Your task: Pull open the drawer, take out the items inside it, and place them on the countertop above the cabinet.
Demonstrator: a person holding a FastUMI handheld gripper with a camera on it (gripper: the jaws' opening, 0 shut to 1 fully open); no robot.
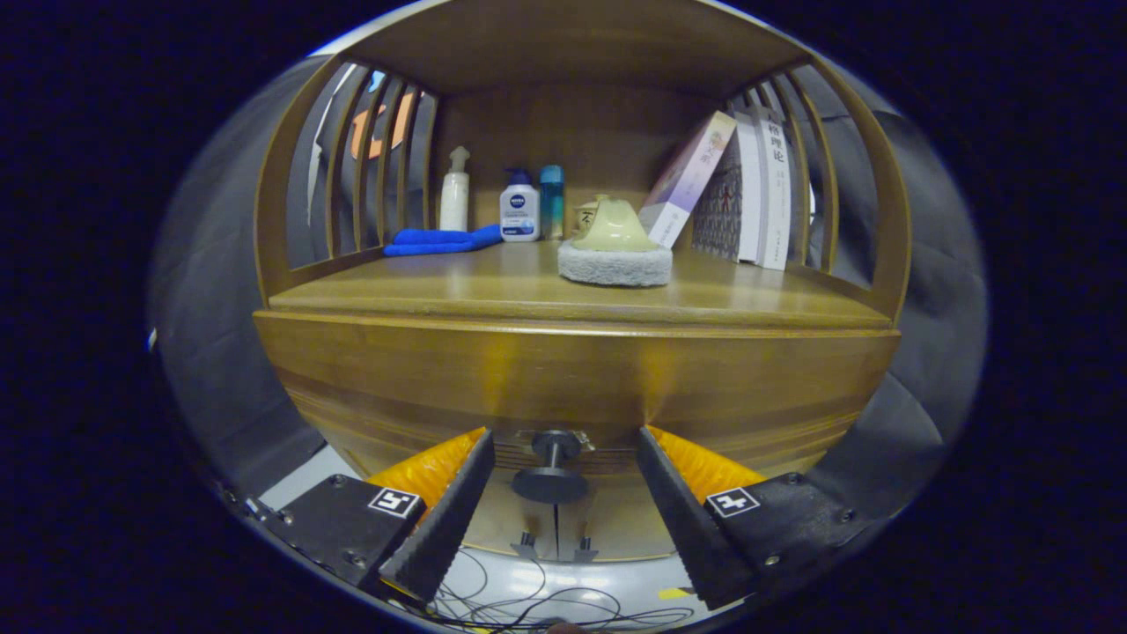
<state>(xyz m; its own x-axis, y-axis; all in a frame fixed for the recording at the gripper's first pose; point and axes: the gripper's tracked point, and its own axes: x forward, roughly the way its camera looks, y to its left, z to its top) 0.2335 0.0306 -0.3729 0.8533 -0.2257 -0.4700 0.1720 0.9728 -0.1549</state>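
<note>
Wooden cabinet (572,370) ahead | drawer knob (551,462) between jaws | jaws wide open, empty

I note my gripper (563,431) with its two wedge-shaped fingers (445,519) spread wide apart. Their inner faces are ribbed with fine crosswise ridges. Each finger sits on a black block (339,528) fixed with small round screws (352,556). Each block carries a square black-and-white marker (394,502) near the finger's base.

Grey floor (563,586), loose black cables (528,608)
</note>
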